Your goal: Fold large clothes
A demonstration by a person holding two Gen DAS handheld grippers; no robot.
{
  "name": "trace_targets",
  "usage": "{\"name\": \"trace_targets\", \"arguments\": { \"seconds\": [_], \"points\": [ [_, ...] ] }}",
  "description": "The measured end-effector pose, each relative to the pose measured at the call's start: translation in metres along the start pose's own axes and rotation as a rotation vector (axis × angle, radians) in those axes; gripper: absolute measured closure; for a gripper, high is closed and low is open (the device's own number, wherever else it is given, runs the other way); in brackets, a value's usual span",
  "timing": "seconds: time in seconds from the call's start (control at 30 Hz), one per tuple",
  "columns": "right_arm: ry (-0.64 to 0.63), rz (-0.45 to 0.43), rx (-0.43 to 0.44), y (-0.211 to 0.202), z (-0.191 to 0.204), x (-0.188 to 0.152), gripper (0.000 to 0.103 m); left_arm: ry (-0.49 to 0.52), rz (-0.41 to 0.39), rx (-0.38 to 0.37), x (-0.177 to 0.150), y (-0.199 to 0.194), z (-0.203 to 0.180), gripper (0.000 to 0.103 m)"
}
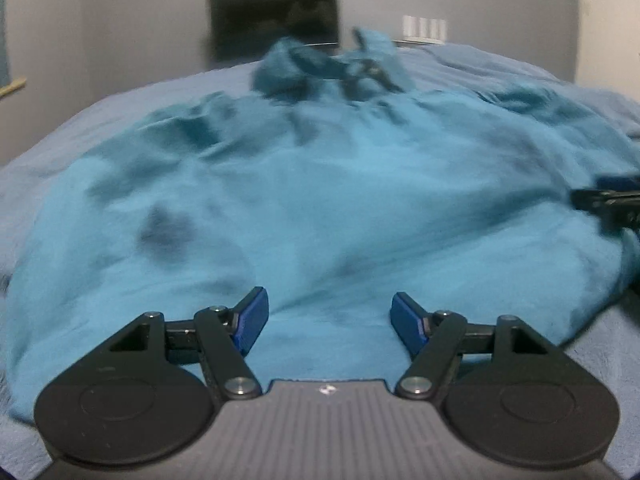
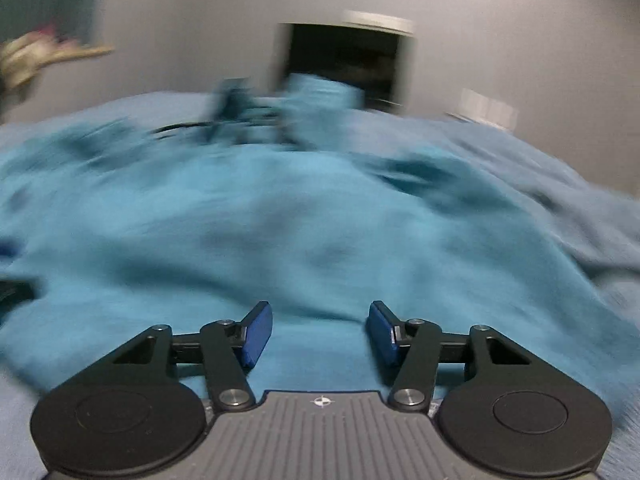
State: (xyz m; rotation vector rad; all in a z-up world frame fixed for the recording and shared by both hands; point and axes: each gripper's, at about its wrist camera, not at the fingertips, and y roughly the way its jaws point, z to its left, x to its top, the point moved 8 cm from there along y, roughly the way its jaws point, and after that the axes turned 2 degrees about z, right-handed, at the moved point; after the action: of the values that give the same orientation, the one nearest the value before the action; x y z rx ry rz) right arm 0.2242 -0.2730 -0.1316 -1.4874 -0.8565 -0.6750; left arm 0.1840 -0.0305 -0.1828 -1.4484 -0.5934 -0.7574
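The teal garment [image 1: 320, 200] lay rumpled across the bed [image 1: 120, 92], spread mostly side to side along the near edge, with a bunched-up part rising toward the far edge. The left hand-held gripper [image 1: 329, 322] hovered at the garment's near hem, jaws wide with nothing between them, the cloth lying straight ahead of its fingers. Further right, the right hand-held gripper [image 2: 320, 330] sat at the same hem, also spread wide and empty, with the garment running away in front of it. Both seemed about equally near the hem, so either could likely pinch it; motion blur hid finer folds.
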Motion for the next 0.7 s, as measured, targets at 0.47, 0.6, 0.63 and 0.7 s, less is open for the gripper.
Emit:
{"name": "trace_targets", "arguments": {
  "seconds": [0.47,0.6,0.63,0.7],
  "points": [
    [-0.178,-0.036,0.268,-0.04,0.056,-0.006,0.027,0.127,-0.114,-0.149,0.005,-0.031,-0.049,0.032],
    [-0.241,0.099,0.255,-0.017,0.064,-0.024,0.027,0.151,0.014,-0.149,-0.014,-0.006,-0.052,0.028],
    [-0.252,0.099,0.25,-0.016,0.066,-0.023,0.027,0.154,0.014,-0.149,-0.013,-0.006,-0.051,0.028],
    [-0.241,0.073,0.255,-0.02,0.064,-0.018,0.027,0.155,-0.002,-0.149,-0.013,-0.009,-0.051,0.028]
  ]
}}
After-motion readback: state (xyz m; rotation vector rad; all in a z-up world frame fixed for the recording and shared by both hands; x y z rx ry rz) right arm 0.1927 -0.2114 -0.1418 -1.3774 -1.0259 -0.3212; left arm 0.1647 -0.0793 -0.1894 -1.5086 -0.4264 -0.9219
